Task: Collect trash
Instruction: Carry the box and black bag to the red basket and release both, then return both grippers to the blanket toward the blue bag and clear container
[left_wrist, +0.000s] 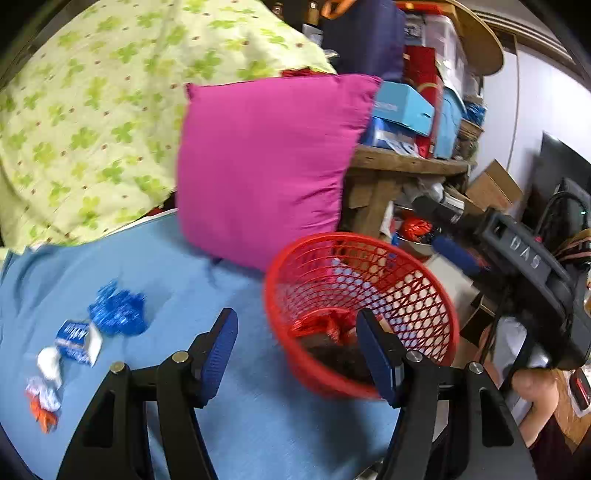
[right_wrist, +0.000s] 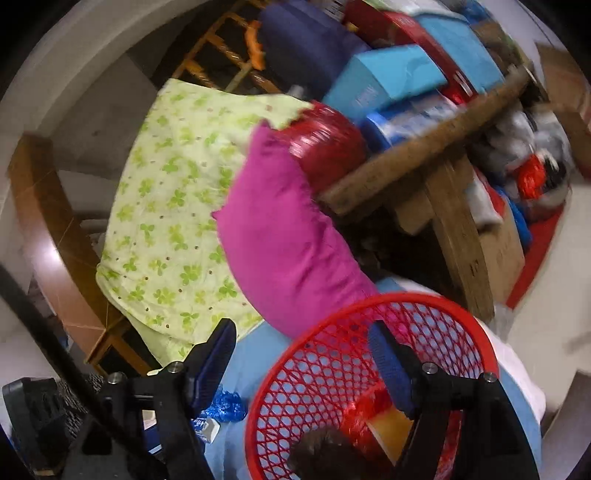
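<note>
A red mesh basket (left_wrist: 351, 236) stands on a blue sheet (left_wrist: 147, 266), holding a red foil wrapper (left_wrist: 321, 325) and a dark clump (left_wrist: 340, 356). My left gripper (left_wrist: 295, 347) is open just over the basket's near left rim, with nothing held. Left of it on the sheet lie a blue crinkled wrapper (left_wrist: 118, 314), a small blue-and-white box (left_wrist: 77, 339), a white crumpled paper (left_wrist: 50, 363) and an orange-and-white wrapper (left_wrist: 42, 402). My right gripper (right_wrist: 301, 358) is open above the basket (right_wrist: 406, 294), empty. Inside I see the red wrapper (right_wrist: 365, 417) and the dark clump (right_wrist: 325, 454).
A magenta pillow (left_wrist: 269, 162) leans behind the basket against a green-flowered blanket (left_wrist: 92, 110). A wooden shelf (left_wrist: 406, 162) crowded with boxes stands to the right, with more clutter under it. The right tool's grey housing (left_wrist: 524, 254) and a person's hand (left_wrist: 532, 387) are at the right edge.
</note>
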